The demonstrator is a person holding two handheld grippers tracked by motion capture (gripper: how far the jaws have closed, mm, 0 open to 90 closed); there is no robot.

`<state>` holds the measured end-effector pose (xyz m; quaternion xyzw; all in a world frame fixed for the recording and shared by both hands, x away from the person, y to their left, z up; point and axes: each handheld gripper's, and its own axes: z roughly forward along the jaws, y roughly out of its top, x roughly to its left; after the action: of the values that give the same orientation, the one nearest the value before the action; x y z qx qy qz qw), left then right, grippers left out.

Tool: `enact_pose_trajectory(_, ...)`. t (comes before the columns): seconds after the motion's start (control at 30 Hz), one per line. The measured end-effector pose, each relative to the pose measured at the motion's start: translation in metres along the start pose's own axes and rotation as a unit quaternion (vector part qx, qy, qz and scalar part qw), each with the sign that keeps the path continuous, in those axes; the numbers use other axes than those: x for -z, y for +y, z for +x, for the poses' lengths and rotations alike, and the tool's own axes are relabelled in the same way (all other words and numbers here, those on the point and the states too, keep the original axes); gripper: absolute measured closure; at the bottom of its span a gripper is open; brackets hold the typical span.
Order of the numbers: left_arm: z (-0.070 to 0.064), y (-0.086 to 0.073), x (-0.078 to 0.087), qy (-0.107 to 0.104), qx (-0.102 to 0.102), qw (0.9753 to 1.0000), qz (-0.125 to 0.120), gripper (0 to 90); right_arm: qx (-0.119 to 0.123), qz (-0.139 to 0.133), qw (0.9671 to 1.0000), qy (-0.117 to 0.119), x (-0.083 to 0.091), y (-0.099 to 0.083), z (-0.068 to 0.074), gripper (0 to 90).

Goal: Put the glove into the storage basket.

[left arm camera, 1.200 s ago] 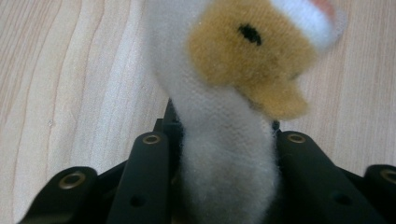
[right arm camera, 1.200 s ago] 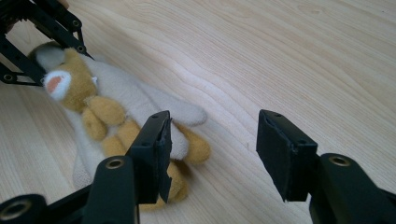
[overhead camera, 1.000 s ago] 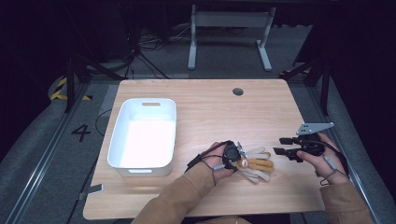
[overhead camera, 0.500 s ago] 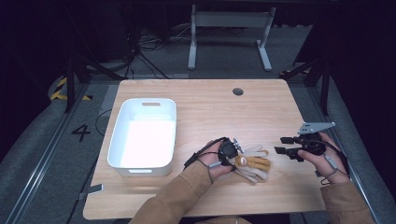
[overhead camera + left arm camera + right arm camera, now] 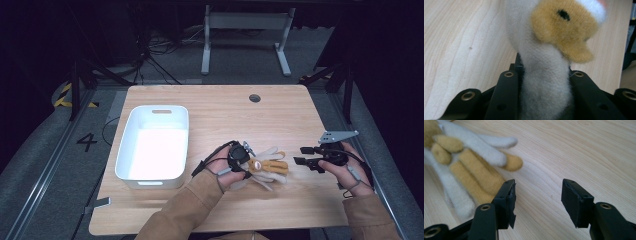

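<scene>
- Left gripper clamped on the white neck of a plush toy, jaws pressed into the fur on both sides.
- Toy lying on the wooden table, near the front edge, just right of a white bin.
- Right gripper spread wide, holding nothing, just right of the toy's tan and white limbs.

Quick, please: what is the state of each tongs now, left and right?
Left tongs: closed on the plush toy.
Right tongs: open, holding nothing, beside the toy.
</scene>
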<state>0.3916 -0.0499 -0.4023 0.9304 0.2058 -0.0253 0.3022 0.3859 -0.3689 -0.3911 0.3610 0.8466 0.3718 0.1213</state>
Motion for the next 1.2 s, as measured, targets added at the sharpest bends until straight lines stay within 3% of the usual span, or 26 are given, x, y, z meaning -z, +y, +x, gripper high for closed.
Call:
enact_pose_trajectory(0.27, 0.003, -0.001, 0.024, 0.01, 0.029, 0.9993, -0.021, 72.2, -0.005, 0.004, 1.0, 0.0, -0.005, 0.001, -0.003, 46.1)
enact_pose_trajectory(0.73, 0.007, -0.014, 0.064, 0.042, 0.079, 0.9952, -0.041, 71.8, -0.006, 0.026, 0.9996, 0.003, -0.023, 0.015, -0.009, 46.8)
enact_pose_trajectory(1.2, 0.013, -0.034, 0.108, 0.069, 0.131, 0.9869, -0.062, 71.6, -0.009, 0.042, 0.9991, 0.003, -0.04, 0.029, -0.015, 47.6)
